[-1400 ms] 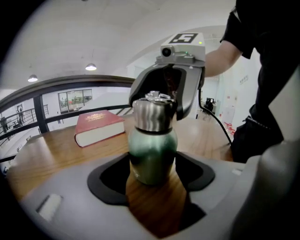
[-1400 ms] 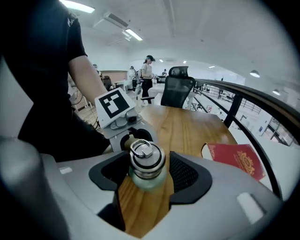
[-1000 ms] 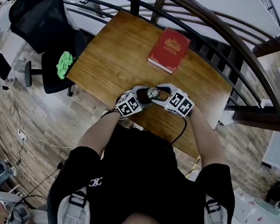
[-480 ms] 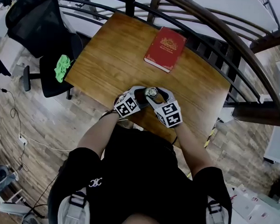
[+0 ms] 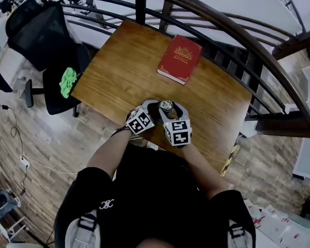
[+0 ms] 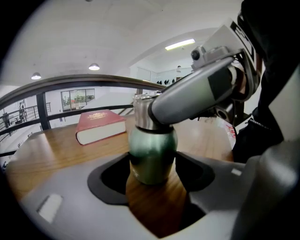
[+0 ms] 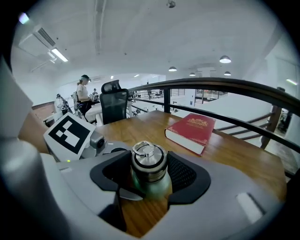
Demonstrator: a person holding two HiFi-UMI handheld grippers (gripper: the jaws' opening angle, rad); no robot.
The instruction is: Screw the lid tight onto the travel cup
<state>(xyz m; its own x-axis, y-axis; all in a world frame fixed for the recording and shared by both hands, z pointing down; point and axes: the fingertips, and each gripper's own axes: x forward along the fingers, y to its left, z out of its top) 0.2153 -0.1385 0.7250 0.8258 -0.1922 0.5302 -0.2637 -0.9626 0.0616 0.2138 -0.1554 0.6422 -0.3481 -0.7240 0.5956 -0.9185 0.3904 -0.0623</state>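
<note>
Holds the green travel cup [image 6: 151, 154] upright on the table [image 5: 116, 72], near its front edge, left gripper [image 6: 152, 176] clamped round the body; pinches the lid [image 7: 148, 157] in the closed right gripper [image 7: 150, 174] — seated already, probably mid-tightening; cannot judge how snug.

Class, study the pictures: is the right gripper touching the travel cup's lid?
Touching. The right gripper view shows the right gripper with its two jaw pads pressed against opposite sides of the lid, no gap on either side.
</note>
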